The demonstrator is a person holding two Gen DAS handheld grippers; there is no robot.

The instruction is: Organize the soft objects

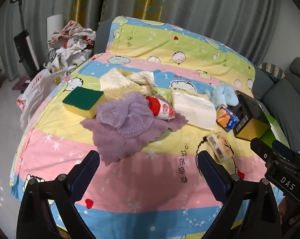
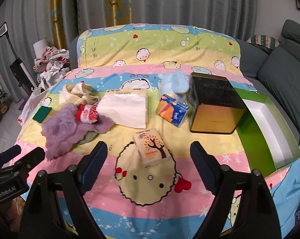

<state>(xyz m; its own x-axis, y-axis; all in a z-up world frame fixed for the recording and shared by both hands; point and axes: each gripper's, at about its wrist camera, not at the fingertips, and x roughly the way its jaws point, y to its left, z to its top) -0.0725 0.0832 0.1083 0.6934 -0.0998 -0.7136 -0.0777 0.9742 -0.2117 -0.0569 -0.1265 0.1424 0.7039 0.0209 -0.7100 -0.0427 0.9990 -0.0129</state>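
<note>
1. Soft objects, among them the purple cloth [image 1: 114, 139] and sponge [image 1: 83, 101], lay heaped on the bed [image 2: 150, 215].
2. Our left gripper [image 1: 148, 171] and right gripper [image 2: 148, 159] hung released, empty.
3. We judged the tangled heap might drag neighbours.

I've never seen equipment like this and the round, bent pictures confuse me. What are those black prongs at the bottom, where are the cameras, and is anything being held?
A person holds a two-finger gripper in each hand; each carries a wide-angle camera looking along its fingers, which bends the picture. One picture looks from the left gripper, the other from the right gripper. Both are open and hold nothing. On the cartoon sheet lie a purple cloth, a sponge, a white tissue pack, a small tissue pack, a dark tin and an open green box.
</note>
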